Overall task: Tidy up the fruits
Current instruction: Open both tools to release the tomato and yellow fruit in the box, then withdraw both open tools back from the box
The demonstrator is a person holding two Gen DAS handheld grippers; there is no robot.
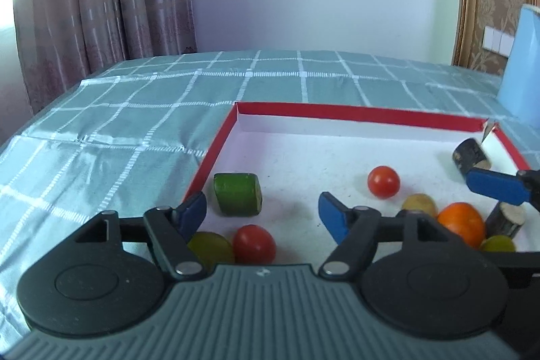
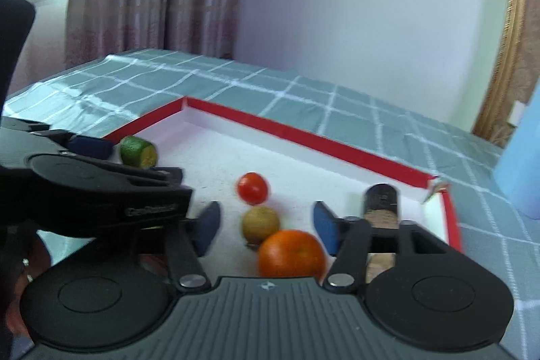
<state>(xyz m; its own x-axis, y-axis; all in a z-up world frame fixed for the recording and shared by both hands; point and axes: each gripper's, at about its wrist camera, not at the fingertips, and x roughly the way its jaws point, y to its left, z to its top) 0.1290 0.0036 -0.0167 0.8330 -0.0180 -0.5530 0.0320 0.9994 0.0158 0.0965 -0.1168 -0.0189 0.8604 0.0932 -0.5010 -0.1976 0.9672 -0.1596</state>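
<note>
- The left hand-held gripper (image 1: 263, 208) stands with its jaws well apart over the near left part of the tray, nothing pressed between the blue pads; a red tomato (image 1: 253, 244) and a yellow-green fruit (image 1: 211, 248) lie on the tray floor just below and between them.
- The right hand-held gripper (image 2: 266, 225) is likewise parted and grips nothing; an orange (image 2: 292, 253) sits loose in the gap, with a yellowish-brown fruit (image 2: 260, 223) touching it just behind.
- Right of the orange, a dark cut stick (image 1: 504, 220) stands against another yellow-green fruit (image 1: 497, 243) at the near right edge.
- The tray (image 1: 216, 150) is shallow, white inside with a red rim; its left wall runs just beside the left pad, so there is little room on that side.
- A green block-shaped fruit piece (image 1: 238, 194) lies close to that left wall.
- A second red tomato (image 1: 383, 182) rests near the tray's middle, apart from the rest.
- The far half of the tray floor is bare and open.
- A second dark cut stick (image 1: 470, 156) lies in the far right corner, where the rim is torn.
- Beyond the tray, the counter (image 1: 135, 110) under a green checked cloth is open to its far edge; a blue object (image 1: 521, 66) stands at the right.
</note>
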